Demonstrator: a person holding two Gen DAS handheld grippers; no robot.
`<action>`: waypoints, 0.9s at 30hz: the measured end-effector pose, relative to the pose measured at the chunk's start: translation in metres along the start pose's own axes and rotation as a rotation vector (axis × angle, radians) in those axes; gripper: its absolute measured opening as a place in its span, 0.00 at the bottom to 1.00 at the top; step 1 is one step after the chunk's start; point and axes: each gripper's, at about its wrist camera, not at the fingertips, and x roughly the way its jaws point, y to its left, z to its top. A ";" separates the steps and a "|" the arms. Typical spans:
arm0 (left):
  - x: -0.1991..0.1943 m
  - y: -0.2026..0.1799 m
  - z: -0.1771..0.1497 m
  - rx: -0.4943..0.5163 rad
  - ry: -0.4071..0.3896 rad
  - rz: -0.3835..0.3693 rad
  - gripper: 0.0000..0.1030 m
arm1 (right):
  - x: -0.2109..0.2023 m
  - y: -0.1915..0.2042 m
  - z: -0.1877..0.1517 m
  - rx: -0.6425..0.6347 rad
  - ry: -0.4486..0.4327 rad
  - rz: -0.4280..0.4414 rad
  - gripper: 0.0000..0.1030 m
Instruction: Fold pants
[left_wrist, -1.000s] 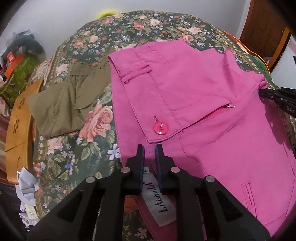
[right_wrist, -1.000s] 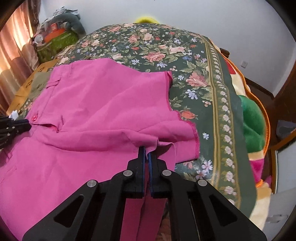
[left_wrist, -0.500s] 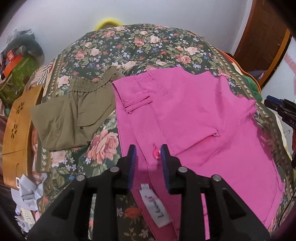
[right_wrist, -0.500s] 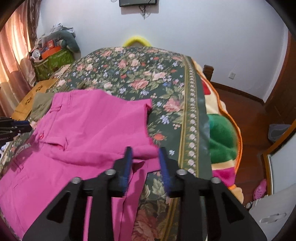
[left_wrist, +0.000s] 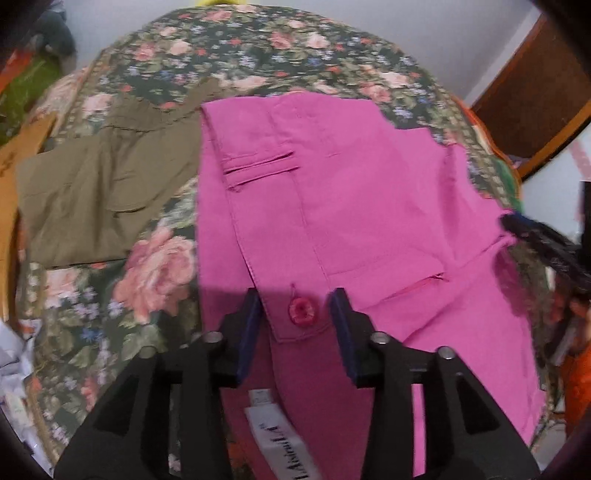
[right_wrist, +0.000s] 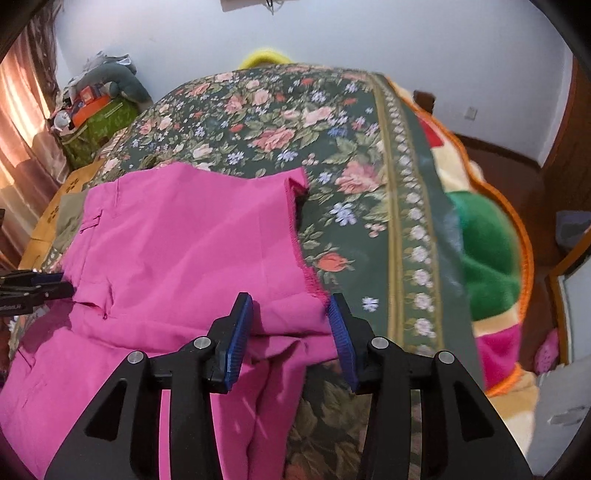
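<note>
Left gripper (left_wrist: 297, 314): jaws opening, nothing pinched, over the pink button (left_wrist: 302, 312) at the waistband of the pink pants (left_wrist: 351, 206). Olive shorts (left_wrist: 99, 192) left of the pants, already folded. Pants flat on the flowery bedspread (right_wrist: 295, 122), folded over once. Right gripper (right_wrist: 290, 321): jaws opening too, pinching nothing, over the folded edge. Probably more folds still to do.

Pink pants (right_wrist: 177, 251) lie folded on the floral bedspread (right_wrist: 332, 155). Right gripper (right_wrist: 290, 325) jaws opening above the fold, pads clear. Left gripper (right_wrist: 40, 290) at the waistband.
</note>
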 end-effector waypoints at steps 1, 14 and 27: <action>0.001 0.000 0.001 0.006 -0.003 0.005 0.24 | 0.003 -0.001 -0.001 0.005 0.013 0.011 0.38; -0.007 -0.006 -0.002 0.128 -0.093 0.196 0.05 | 0.010 0.002 -0.015 -0.131 0.017 -0.091 0.02; -0.003 -0.006 0.000 0.153 -0.077 0.231 0.08 | 0.011 0.005 -0.012 -0.137 0.039 -0.123 0.02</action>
